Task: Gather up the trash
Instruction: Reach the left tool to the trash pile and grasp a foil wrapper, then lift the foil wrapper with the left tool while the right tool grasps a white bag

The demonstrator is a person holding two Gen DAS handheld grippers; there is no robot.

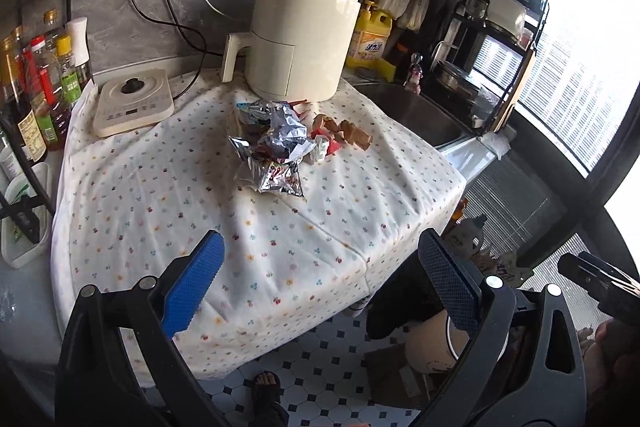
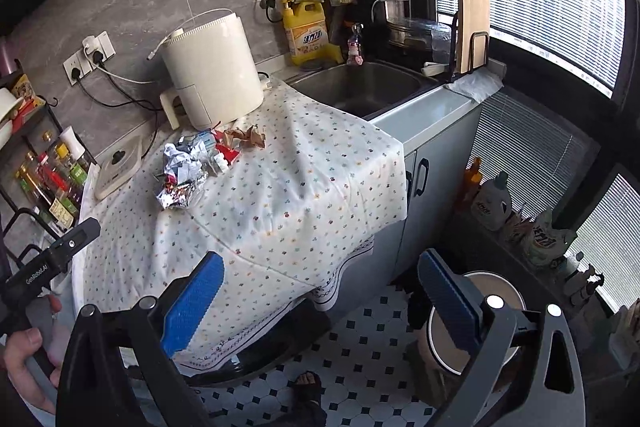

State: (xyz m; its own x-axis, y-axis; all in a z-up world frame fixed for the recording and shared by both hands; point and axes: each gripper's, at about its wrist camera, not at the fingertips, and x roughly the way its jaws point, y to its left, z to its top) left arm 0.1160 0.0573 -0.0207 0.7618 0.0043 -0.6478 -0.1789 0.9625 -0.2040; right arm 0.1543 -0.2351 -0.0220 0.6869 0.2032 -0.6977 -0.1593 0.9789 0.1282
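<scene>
A: Quick rundown, L to R?

B: Far left, sauce bottles (image 1: 40,87) on a rack. Next an induction cooker (image 1: 134,103) on the surface, which is covered w/ a patterned cloth (image 1: 280,227). Mid-cloth, just in front of the air fryer (image 1: 300,39): the trash. Crumpled foil wrappers (image 1: 276,151) on the left of the pile, red scraps (image 1: 330,145) touching them, brown crumpled paper (image 1: 352,135) on the right end. Then the sink (image 1: 412,111), then a dish rack (image 1: 500,39) by the window.

A: Progress?

B: Looks like nothing collected yet, imo. Whole pile sits on the cloth, all of it left to do. A round bin (image 2: 476,323) is on the floor to the right, below the surface edge; prob. where it goes, can't confirm.

A: Grippers?

B: Left gripper (image 1: 320,291): jaws spread wide, nothing between them, well short of the pile. Right gripper (image 2: 320,295): same, wide apart and empty, over the near cloth edge.

A: Pile orientation?

B: Long axis runs roughly across the left view, from the foil at lower left up to the brown paper at right, approx. parallel to the fryer's front. The biggest foil piece stretches from the fryer toward the near edge. No clear "pointing" end, too crumpled to tell.
</scene>
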